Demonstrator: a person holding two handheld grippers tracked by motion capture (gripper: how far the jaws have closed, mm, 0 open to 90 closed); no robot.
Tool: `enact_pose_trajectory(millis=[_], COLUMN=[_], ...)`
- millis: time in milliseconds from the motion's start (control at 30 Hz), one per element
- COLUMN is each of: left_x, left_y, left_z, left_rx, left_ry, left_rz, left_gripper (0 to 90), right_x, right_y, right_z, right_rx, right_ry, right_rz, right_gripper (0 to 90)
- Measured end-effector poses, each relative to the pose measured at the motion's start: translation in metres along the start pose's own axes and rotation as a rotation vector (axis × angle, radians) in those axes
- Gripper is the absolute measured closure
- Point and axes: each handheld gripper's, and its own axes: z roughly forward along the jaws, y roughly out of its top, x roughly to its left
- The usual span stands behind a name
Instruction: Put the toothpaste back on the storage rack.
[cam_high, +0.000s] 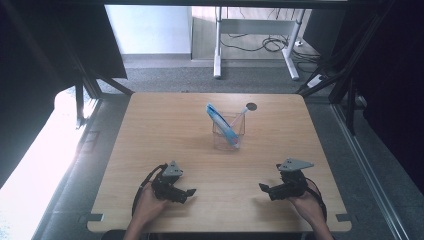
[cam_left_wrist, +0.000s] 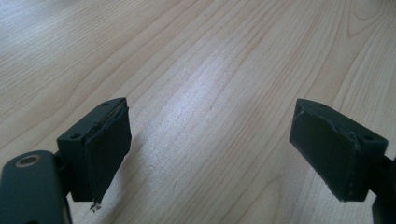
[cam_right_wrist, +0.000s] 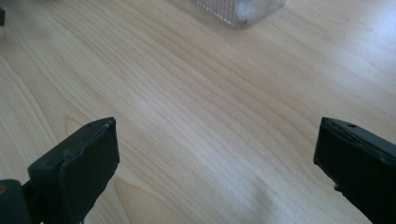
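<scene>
A clear square holder (cam_high: 228, 132) is standing at the middle of the wooden table (cam_high: 160, 130), with a blue-and-white packet (cam_high: 221, 123) leaning inside it. The left gripper (cam_high: 189, 193) and right gripper (cam_high: 262, 187) are resting near the table's front edge, well apart from the holder, each with jaws spread wide and gripping nothing.

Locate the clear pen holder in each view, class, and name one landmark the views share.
High view: clear pen holder at table centre, beyond both hand-held grippers.
Left gripper view: not in it.
Right gripper view: its base at the top edge.
Shared landmark: the wooden tabletop.
</scene>
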Motion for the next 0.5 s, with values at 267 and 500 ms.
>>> enact_pose_trajectory(millis=[267, 500], left_x=[-0.001, -0.001], left_y=[0.000, 0.001], left_z=[0.001, 0.001], left_rx=[-0.001, 0.002], left_ry=[0.002, 0.013], left_rz=[0.005, 0.009], left_gripper=[13.0, 13.0], right_x=[0.000, 0.002], right_y=[-0.021, -0.031], right_z=[0.005, 0.011], right_rx=[0.027, 0.076], right_ry=[-0.013, -0.029], right_rz=[0.010, -0.018], right_gripper=[0.6, 0.6])
